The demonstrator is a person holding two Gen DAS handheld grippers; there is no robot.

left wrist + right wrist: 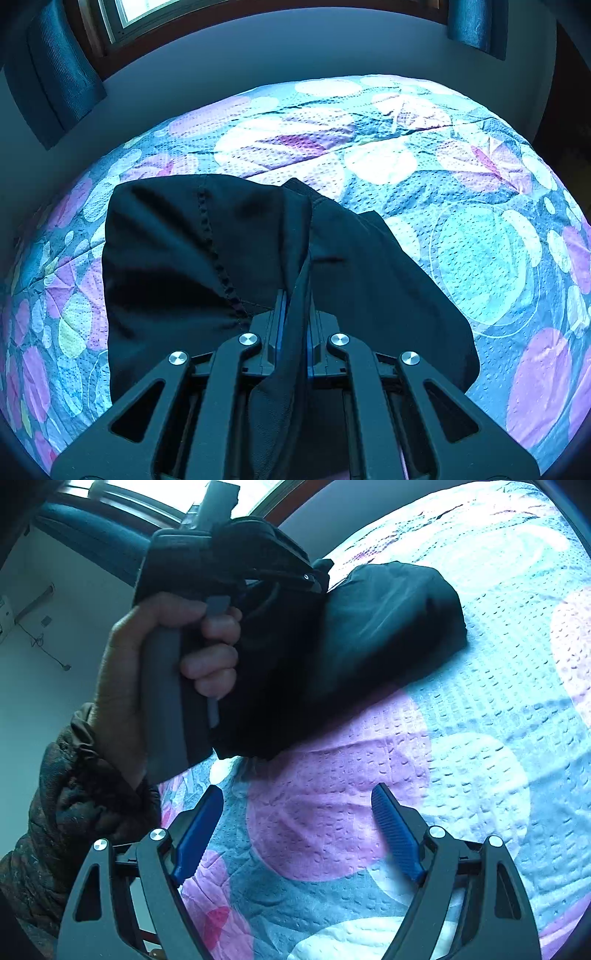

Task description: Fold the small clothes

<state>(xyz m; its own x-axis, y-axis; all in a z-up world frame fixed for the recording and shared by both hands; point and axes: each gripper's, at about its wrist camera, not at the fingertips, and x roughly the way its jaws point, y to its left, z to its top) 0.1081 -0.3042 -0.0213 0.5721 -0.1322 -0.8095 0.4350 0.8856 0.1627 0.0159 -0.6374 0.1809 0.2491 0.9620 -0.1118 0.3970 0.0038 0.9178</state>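
I have the left claw [295, 306] pressed together on a fold of the black garment [207, 251], pinching the cloth between its blue pads. From the left wrist view the fabric drapes away from the claw on both sides and lies in a heap on the bed [461, 229], on its flowered cover. The right claw [299, 834] stands spread wide with nothing between its pads, hanging over bare cover near the garment but apart from it.

I judge this to be an early step of the fold: one edge is gripped and the piece is not yet flat. Next I would want the right claw to take a second corner or edge, so that the two can draw the cloth taut and lay it out before doubling it over.

In the right wrist view the person's hand [147, 664] and the body of the left tool cover much of the garment, so I cannot tell where its far edges lie. It is too dark and bunched to say what kind of clothing it is, though a stitched seam shows. The near part is hidden under the claw's arms.
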